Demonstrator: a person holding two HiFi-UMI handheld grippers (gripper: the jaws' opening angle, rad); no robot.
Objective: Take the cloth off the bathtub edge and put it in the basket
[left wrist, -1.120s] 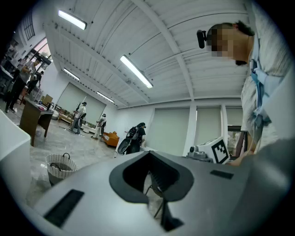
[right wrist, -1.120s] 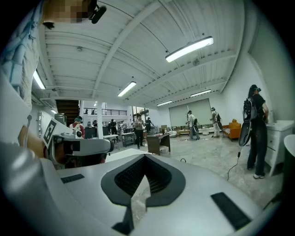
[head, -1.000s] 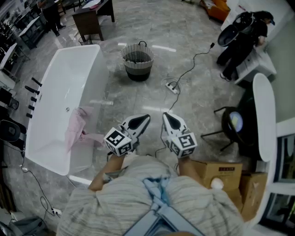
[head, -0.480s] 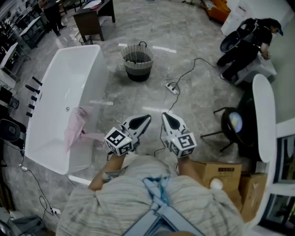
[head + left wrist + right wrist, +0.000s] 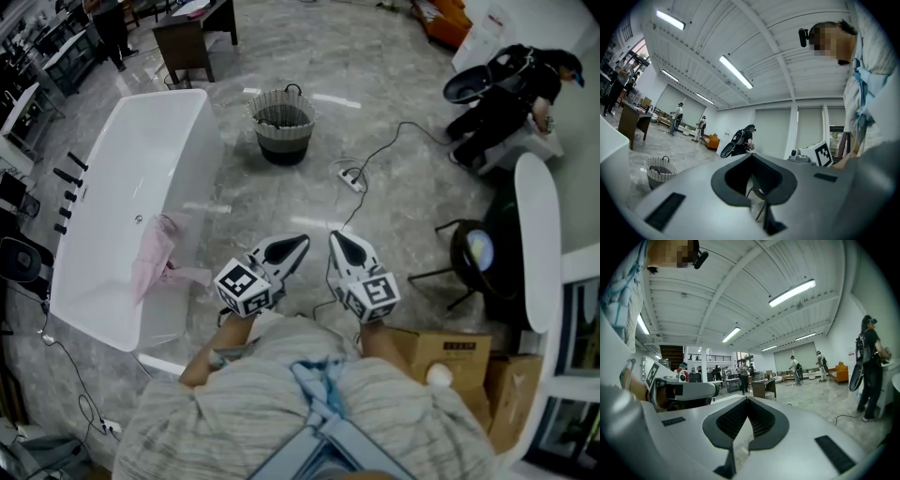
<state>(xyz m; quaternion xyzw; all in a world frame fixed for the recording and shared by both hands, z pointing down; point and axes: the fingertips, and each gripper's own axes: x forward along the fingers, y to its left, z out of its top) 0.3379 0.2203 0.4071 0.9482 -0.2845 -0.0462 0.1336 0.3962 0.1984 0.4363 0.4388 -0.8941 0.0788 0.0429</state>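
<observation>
Left tongs [image 5: 300, 242] and right tongs [image 5: 336, 237], closed, hang apart from the cloth [image 5: 154, 259].

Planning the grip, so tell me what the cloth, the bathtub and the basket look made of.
Cloth: soft pink fabric, matte; it drapes in folds over the edge.
Bathtub: white, glossy, probably acrylic or ceramic.
Basket: seemingly woven, ribbed wall, pale above, dark base; material unclear.
</observation>
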